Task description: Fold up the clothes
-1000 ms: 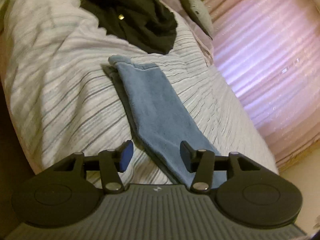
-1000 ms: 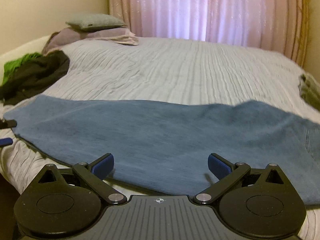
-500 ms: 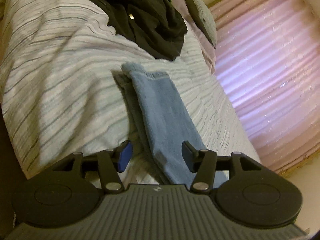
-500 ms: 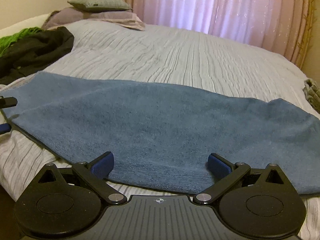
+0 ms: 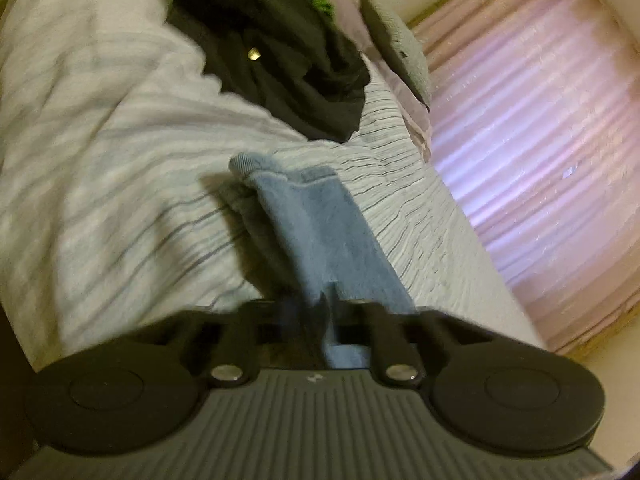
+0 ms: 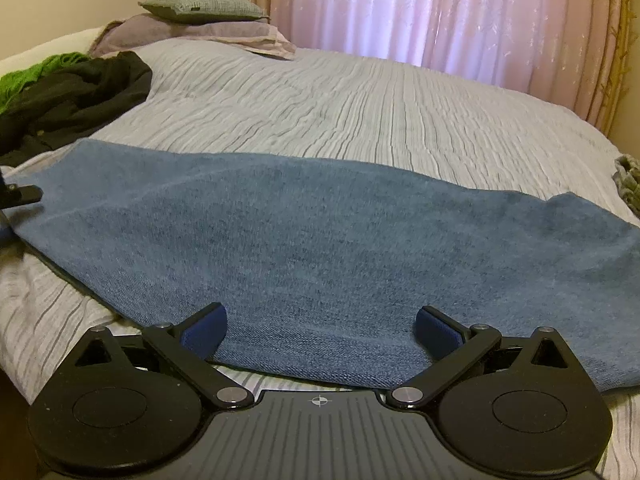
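Note:
A blue garment (image 6: pixel 328 248) lies spread flat across the striped bed (image 6: pixel 360 108). In the left wrist view the same blue garment (image 5: pixel 320 232) runs away from me as a narrow strip, its far corner slightly bunched. My left gripper (image 5: pixel 320 312) is shut on the near end of the blue garment, which passes between the fingers. That view is blurred. My right gripper (image 6: pixel 320 330) stands wide open over the garment's near edge, its blue pads (image 6: pixel 202 332) low over the cloth with nothing between them. Part of the left gripper (image 6: pixel 20 194) shows at the far left edge of the right wrist view.
A heap of black clothing (image 6: pixel 76 100) with a green piece (image 6: pixel 24 76) lies at the bed's left. Pillows (image 6: pixel 200 6) are stacked at the head. Pink curtains (image 6: pixel 440 12) hang behind. A grey item (image 6: pixel 628 176) sits at the right edge.
My left gripper has closed on the blue garment's end, where it was open before. The right gripper stayed open and moved slightly closer over the cloth.

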A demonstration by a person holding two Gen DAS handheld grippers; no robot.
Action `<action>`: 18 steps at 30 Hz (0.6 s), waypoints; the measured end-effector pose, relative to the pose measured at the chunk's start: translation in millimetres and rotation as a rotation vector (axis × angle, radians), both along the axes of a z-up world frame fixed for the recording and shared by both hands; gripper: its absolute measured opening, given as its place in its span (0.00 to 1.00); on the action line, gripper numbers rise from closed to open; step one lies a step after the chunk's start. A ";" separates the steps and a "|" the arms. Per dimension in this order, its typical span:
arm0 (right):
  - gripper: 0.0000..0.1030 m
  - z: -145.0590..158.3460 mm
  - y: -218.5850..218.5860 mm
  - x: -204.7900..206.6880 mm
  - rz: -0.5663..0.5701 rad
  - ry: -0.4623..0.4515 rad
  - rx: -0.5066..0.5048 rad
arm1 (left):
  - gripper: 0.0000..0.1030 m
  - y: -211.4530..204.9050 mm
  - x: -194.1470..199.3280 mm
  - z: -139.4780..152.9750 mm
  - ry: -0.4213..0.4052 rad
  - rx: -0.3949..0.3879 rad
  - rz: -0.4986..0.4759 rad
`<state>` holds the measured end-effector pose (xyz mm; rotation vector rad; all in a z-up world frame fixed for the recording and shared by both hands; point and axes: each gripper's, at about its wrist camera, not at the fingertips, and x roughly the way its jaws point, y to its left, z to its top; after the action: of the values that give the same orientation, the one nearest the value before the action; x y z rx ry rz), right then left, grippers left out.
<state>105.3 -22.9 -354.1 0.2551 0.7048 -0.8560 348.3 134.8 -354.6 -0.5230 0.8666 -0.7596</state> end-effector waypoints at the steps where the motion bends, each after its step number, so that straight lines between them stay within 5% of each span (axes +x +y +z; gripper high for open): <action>1: 1.00 -2.0 -0.2 0.5 0.000 0.002 0.000 | 0.05 -1.6 -0.1 3.7 -0.019 0.005 -0.011; 10: 1.00 26.1 -31.7 -63.2 -0.091 -0.204 0.120 | 0.04 -47.8 -55.4 94.9 -0.358 -0.023 -0.208; 18: 1.00 60.1 -74.8 -196.2 -0.359 -0.459 0.151 | 0.06 -117.4 -208.8 156.7 -0.666 -0.140 -0.633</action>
<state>-90.9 -97.7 -294.0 0.7052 0.2937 -1.0386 139.6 17.4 -197.9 -0.0783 0.3386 -1.4758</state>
